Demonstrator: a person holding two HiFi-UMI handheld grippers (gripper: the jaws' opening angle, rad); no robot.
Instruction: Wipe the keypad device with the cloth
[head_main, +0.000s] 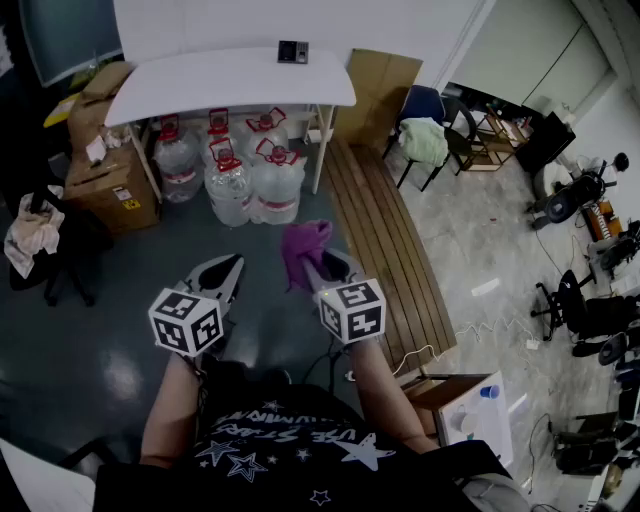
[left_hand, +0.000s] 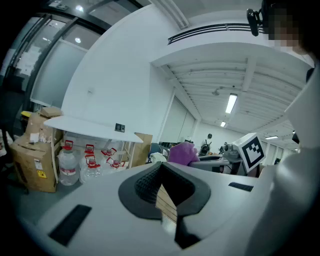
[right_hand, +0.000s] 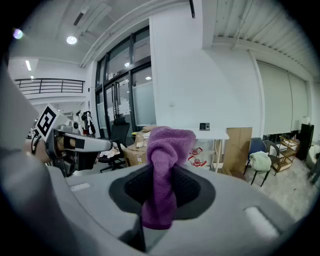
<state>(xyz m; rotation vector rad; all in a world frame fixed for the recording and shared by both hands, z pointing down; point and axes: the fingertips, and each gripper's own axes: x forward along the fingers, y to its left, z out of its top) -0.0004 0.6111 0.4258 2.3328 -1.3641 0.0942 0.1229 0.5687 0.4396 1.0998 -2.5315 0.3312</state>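
Observation:
The keypad device is a small dark box on the far edge of a white table, well ahead of both grippers. It also shows small in the left gripper view and the right gripper view. My right gripper is shut on a purple cloth, which bunches up above the jaws and hangs down between them. My left gripper is beside it at the same height, its jaws together with nothing held. Both are raised in the air over the dark floor.
Several large water bottles stand under the table. Cardboard boxes sit at its left, another leans at its right. A wooden plank strip runs along the floor. A chair with a pale green cloth stands at the right.

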